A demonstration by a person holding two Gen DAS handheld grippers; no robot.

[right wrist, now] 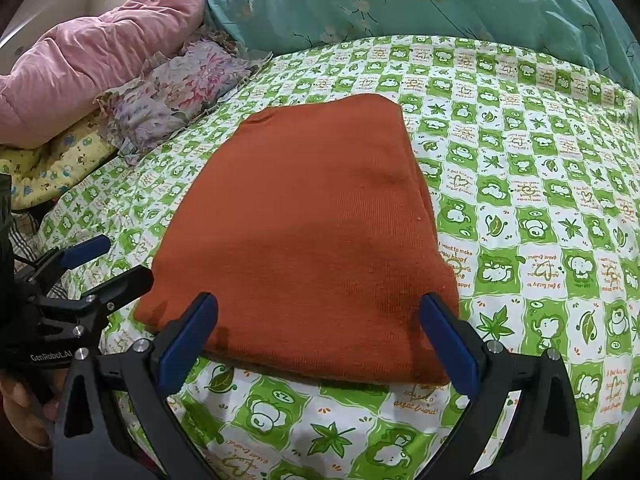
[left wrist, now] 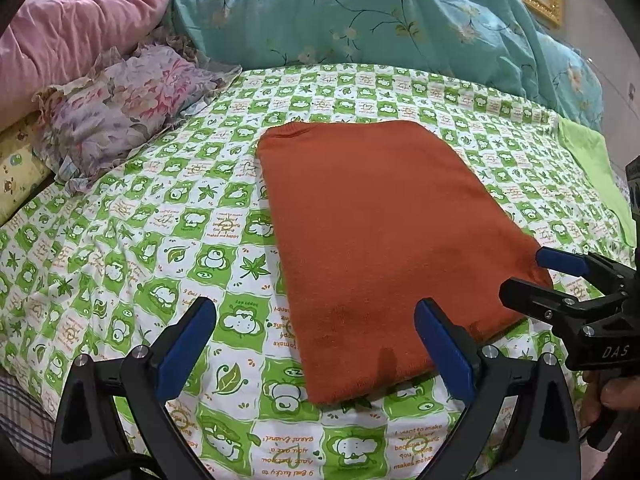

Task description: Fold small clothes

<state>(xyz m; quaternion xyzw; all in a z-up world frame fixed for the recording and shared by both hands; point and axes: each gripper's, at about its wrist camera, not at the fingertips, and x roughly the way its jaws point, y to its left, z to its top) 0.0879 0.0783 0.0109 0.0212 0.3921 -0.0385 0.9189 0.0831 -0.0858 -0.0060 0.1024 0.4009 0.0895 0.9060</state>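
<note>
A rust-orange garment (left wrist: pixel 384 232) lies folded into a flat rectangle on the green-and-white checked bedsheet (left wrist: pixel 132 248). My left gripper (left wrist: pixel 316 352) is open, just short of the garment's near left corner, with nothing pinched between its blue pads. The right wrist view shows the same garment (right wrist: pixel 312 232), and my right gripper (right wrist: pixel 318 344) stands open over its near edge. Each gripper appears in the other's view. The right gripper (left wrist: pixel 548 280) is at the garment's near right corner. The left gripper (right wrist: pixel 104 268) is at its near left corner. Both hold nothing.
A pink quilt (left wrist: pixel 68 36) and a teal floral quilt (left wrist: pixel 360 12) are piled at the head of the bed. A purple floral pillow (left wrist: pixel 124 116) and a yellow pillow (left wrist: pixel 20 176) lie far left. A light green cloth (left wrist: pixel 592 164) lies far right. A hand (left wrist: pixel 616 396) holds the right gripper.
</note>
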